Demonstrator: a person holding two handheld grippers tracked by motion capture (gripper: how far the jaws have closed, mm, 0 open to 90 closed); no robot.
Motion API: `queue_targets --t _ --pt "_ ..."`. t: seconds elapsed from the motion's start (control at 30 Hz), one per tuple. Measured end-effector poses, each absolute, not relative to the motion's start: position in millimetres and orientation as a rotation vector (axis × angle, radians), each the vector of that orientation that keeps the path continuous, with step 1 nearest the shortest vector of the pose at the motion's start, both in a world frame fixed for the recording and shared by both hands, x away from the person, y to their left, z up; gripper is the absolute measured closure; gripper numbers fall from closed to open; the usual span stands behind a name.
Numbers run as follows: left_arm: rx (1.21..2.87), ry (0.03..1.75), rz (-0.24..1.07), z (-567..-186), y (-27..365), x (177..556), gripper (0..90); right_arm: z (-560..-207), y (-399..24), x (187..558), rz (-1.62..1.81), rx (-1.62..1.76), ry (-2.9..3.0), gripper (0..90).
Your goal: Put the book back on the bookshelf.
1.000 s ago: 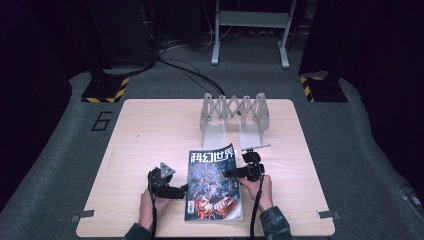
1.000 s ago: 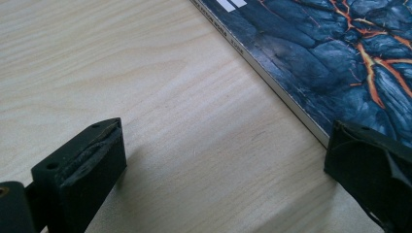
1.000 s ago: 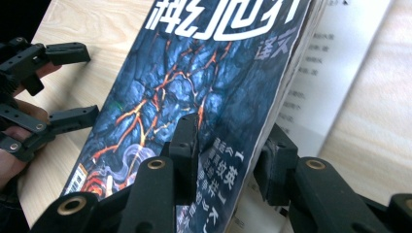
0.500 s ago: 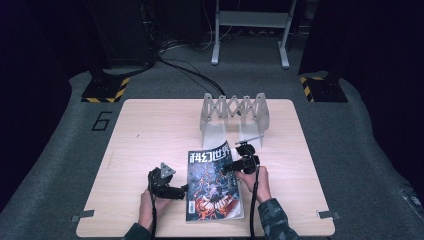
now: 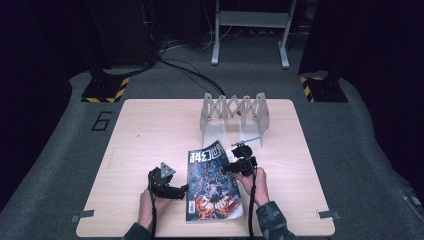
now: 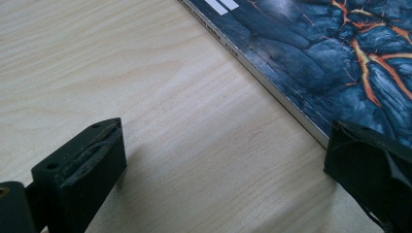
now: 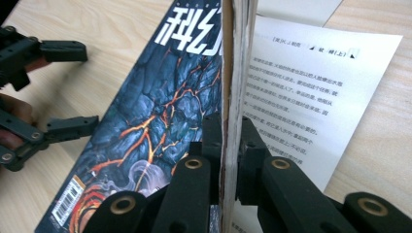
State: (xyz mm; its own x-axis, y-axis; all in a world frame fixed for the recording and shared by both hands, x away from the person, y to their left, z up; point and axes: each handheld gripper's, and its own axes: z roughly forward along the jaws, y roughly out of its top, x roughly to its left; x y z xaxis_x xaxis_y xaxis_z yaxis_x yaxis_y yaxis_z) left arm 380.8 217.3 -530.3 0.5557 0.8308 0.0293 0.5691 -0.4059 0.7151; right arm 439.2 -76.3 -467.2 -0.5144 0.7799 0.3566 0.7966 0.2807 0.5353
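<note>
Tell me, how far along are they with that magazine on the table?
Done: the right gripper has clamped the magazine at its open edge and lifted a stack of pages off a printed page. In hand: the left gripper waits open at the spine, one jaw over the cover. Left: probably opening it, or carrying it to the grey rack, which stands empty.

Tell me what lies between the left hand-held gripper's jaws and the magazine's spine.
Bare tabletop, seen in the left gripper view; one jaw nearly reaches the magazine.

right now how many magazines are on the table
1. The magazine lies at the table's near edge between the two grippers; the right gripper is shut on its lifted page edge, the open left gripper beside its spine.
</note>
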Motion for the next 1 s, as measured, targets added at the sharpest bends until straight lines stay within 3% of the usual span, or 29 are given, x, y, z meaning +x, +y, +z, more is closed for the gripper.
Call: queue_targets --t 0.43,1.0 --pt "2.153 1.091 0.465 -528.2 219.1 385.7 0.9 -457.6 -75.8 431.1 -1.209 -1.469 -2.514 86.6" --pt "2.057 1.083 0.318 -507.5 221.2 393.7 0.1 -438.2 -68.6 416.4 -1.366 -1.399 -2.565 86.9"
